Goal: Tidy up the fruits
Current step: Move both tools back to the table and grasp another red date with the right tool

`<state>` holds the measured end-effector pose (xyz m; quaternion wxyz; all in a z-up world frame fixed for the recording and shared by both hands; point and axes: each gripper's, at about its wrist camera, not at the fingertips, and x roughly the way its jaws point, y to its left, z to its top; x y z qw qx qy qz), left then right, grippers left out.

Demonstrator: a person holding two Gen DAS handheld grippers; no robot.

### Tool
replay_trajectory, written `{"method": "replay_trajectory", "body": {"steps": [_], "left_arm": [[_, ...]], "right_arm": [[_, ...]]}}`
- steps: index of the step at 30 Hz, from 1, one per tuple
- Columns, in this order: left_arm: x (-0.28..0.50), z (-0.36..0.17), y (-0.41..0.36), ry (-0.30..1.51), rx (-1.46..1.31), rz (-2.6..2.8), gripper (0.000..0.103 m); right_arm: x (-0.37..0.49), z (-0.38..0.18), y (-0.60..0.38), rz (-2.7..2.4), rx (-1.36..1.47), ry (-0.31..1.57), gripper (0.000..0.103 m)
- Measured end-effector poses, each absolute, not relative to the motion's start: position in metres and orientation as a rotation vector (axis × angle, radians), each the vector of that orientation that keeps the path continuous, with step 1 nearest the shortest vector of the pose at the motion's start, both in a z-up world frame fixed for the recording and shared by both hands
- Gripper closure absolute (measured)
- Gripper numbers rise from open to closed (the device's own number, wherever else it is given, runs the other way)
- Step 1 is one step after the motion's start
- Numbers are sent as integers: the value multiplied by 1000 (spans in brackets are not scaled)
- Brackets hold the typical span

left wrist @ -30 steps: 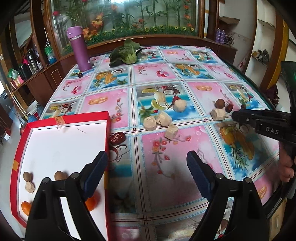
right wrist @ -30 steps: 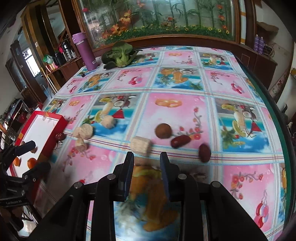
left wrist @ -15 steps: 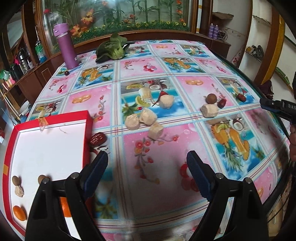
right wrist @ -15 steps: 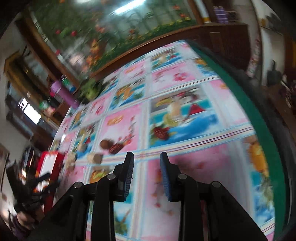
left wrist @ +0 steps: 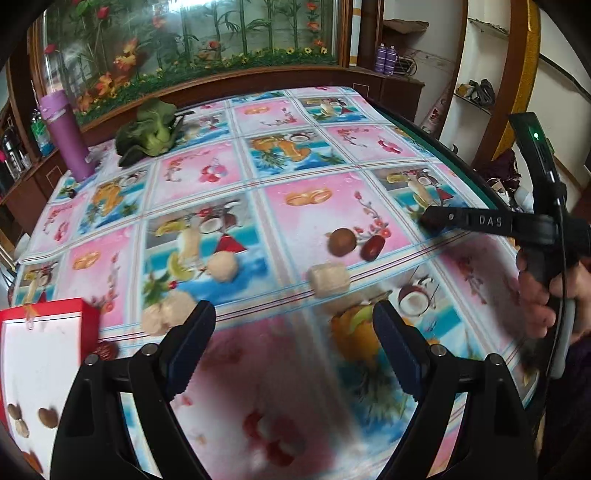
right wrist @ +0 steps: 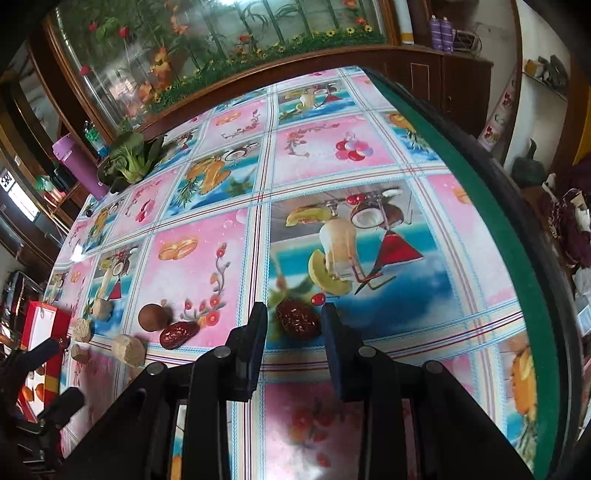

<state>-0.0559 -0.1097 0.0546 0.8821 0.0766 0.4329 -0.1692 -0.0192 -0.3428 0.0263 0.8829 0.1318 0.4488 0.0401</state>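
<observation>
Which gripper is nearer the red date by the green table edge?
Right. The right gripper brackets that red date with open fingers; the left gripper hangs well off, nearer the red tray.

This is a lived-in home, most likely a dining or sitting room. A round counter (left wrist: 413,125) wears a glossy plastic tablecloth (right wrist: 207,258) printed with fruit and flower squares. Behind it a dark wooden cabinet (left wrist: 399,88) frames a large glass panel (left wrist: 192,40) filled with artificial flowers and bamboo. A purple thermos flask (left wrist: 66,140) and a leafy green vegetable (left wrist: 151,129) sit on the cloth. Open wall shelves (left wrist: 476,99) hold shoes, and two purple spray cans (right wrist: 441,33) stand on the sideboard.
</observation>
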Motion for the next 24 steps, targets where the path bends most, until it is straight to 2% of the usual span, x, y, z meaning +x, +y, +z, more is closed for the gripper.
{"method": "replay_trajectory", "body": {"steps": [12, 14, 16, 20, 22, 24], "left_arm": [[-27, 23, -139, 955, 164, -303, 17], [-26, 21, -140, 954, 162, -304, 23], [-24, 18, -141, 968, 153, -311, 35], [-24, 14, -144, 966, 161, -310, 42], [-24, 15, -143, 960, 154, -316, 58], [-22, 16, -141, 960, 146, -319, 65]], "right_arm": [[-23, 24, -330, 116, 148, 915, 72], [-23, 24, -327, 125, 135, 916, 73], [-23, 23, -325, 122, 125, 912, 75], [-22, 23, -321, 104, 90, 903, 82], [-23, 23, -320, 97, 87, 901, 83], [-23, 23, -318, 99, 78, 900, 83]]}}
